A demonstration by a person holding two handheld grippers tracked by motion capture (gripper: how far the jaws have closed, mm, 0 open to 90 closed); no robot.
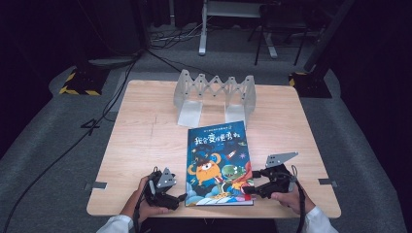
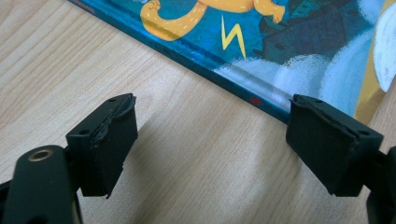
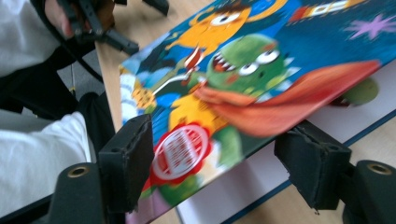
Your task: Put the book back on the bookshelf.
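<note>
While the blue hardcover picture book (image 1: 218, 165) lies near the table's (image 1: 145, 136) front edge, long axis running front to back, your right gripper (image 3: 212, 163) gapes around its lifted cover's corner without gripping; your left gripper (image 2: 212, 140) waits open, empty, just beside the spine.

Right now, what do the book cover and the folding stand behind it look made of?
Book: glossy printed card over paper pages; glare on the cover, white pages under its lifted edge. Folding stand: probably pale grey metal, perhaps plastic; thin, matte accordion panels.
</note>
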